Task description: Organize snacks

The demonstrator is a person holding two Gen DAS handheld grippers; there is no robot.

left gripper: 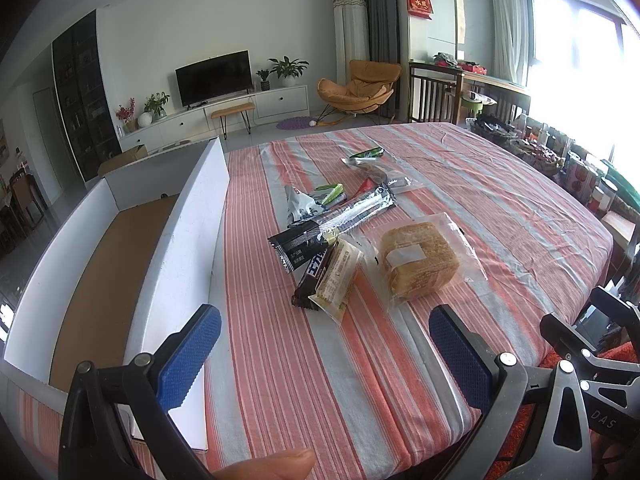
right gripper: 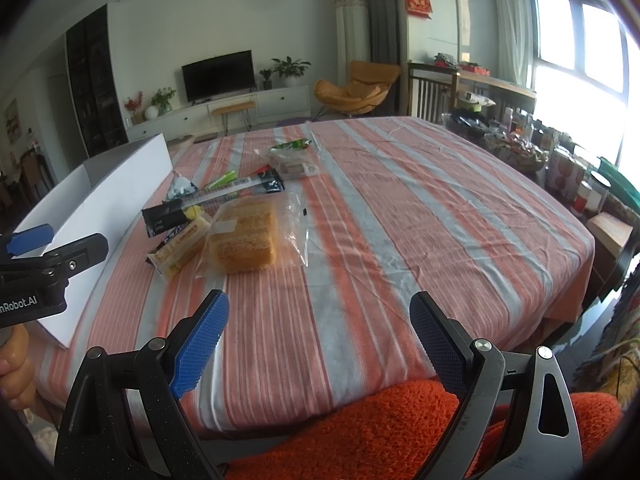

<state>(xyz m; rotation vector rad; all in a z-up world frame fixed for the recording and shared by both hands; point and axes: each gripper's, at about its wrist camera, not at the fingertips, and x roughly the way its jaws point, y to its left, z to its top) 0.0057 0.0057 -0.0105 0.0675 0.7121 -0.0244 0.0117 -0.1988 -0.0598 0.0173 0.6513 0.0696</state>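
Note:
Several snacks lie in a loose pile on the striped tablecloth (left gripper: 460, 168). A bagged sponge cake (left gripper: 418, 258) (right gripper: 244, 234) sits nearest, beside a cream wafer pack (left gripper: 336, 276) (right gripper: 182, 250), a dark chocolate bar (left gripper: 310, 280) and a long black packet (left gripper: 332, 222) (right gripper: 216, 200). Farther back are a green packet (left gripper: 366, 154) (right gripper: 292, 146) and a clear pouch (right gripper: 294, 166). A white cardboard box (left gripper: 100, 264) (right gripper: 92, 200) stands open on the left. My left gripper (left gripper: 324, 356) is open, short of the pile. My right gripper (right gripper: 320, 344) is open over the table's near edge, empty.
A thumb (left gripper: 272, 466) shows at the bottom of the left wrist view. Orange fuzzy fabric (right gripper: 360, 428) lies below the right gripper. Jars and baskets (right gripper: 520, 152) crowd the table's right side. A TV (left gripper: 216, 76) and an orange chair (left gripper: 356, 88) stand beyond.

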